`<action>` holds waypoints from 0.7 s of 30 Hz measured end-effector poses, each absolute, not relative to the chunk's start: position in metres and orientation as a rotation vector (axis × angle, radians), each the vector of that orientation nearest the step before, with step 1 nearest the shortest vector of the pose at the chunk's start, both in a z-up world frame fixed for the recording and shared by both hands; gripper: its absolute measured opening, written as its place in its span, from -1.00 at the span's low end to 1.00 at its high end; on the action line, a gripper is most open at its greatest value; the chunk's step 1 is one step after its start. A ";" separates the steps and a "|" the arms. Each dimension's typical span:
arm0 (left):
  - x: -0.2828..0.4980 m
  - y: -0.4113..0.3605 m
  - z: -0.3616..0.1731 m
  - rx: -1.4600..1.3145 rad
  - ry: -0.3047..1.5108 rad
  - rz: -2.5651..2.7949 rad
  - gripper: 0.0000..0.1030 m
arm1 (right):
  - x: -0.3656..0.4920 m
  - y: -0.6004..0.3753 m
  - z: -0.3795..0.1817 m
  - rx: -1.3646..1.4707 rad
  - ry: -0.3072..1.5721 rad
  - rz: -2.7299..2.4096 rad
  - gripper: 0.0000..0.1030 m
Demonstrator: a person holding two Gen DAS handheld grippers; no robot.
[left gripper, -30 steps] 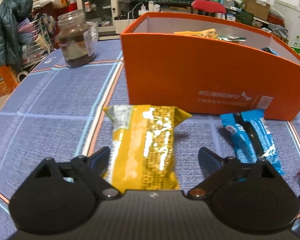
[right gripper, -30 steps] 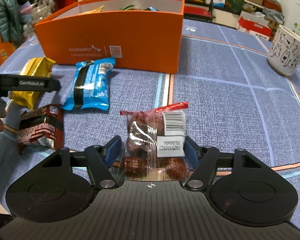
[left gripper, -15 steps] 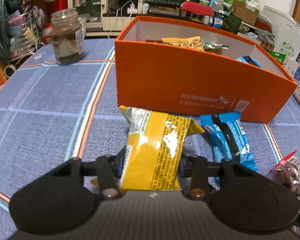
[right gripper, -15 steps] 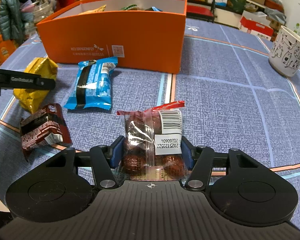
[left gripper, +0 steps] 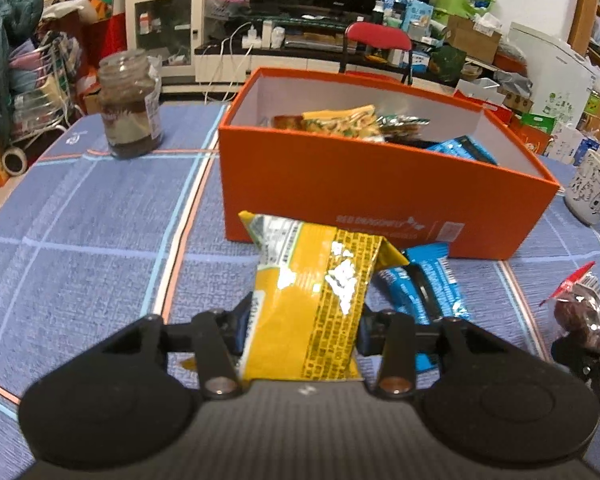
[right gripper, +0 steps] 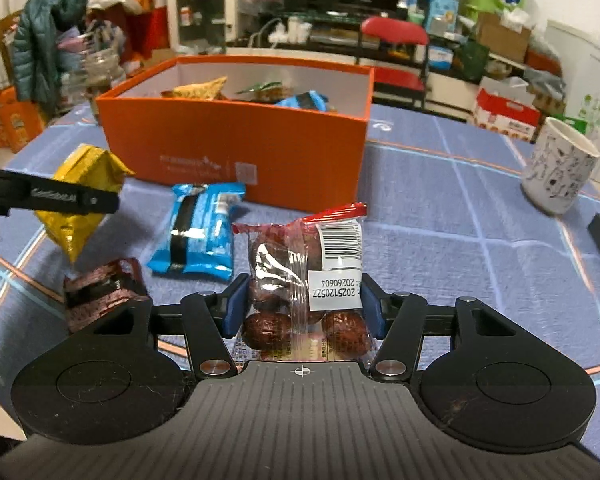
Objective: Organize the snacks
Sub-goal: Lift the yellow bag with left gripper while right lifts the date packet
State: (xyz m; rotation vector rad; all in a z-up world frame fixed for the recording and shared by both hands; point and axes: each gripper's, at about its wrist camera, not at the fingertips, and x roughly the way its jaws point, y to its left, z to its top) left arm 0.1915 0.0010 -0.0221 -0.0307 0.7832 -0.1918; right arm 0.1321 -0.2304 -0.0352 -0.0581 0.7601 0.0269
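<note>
Since a second ago the left gripper (left gripper: 302,328) has closed its wide-open jaws on the yellow snack packet (left gripper: 308,300) and raised it off the bench (left gripper: 80,240); the orange box (left gripper: 380,196) now shows more of its inside. In the left wrist view the jaws clamp the packet's lower half from both sides. Its crinkled foil is yellow with a whitish printed panel at the upper left and a strip of small dark print down the right side, too fine to read. White lettering on the box's front wall is blurred here. Inside the box lie a yellow-green packet, a green one and a blue one. A blue snack packet (left gripper: 424,292) lies on the bench just right of the held one, and a glass jar (left gripper: 130,108) stands far left.

From the right wrist view, the right gripper (right gripper: 300,304) has also come up with its clear bag of dark red fruits (right gripper: 300,280), jaws pressed on both sides. The bag has a red top seal, a barcode and a white sticker reading, upside down, 20251205ZZ and 20260604. A brown-red packet (right gripper: 100,288) lies at lower left, and a patterned mug (right gripper: 560,168) stands right.
</note>
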 end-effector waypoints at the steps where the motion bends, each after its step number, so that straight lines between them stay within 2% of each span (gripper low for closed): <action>1: 0.190 0.000 -0.020 -0.030 0.780 -0.194 -0.15 | 0.134 -0.231 -0.035 -0.057 0.774 0.010 -0.15; 13: 0.182 -0.003 -0.015 -0.029 0.775 -0.194 -0.15 | 0.146 -0.233 -0.028 0.001 0.846 -0.047 -0.15; 21: 0.174 0.000 0.003 -0.047 0.735 -0.206 -0.15 | 0.141 -0.225 -0.010 0.004 0.825 -0.029 -0.15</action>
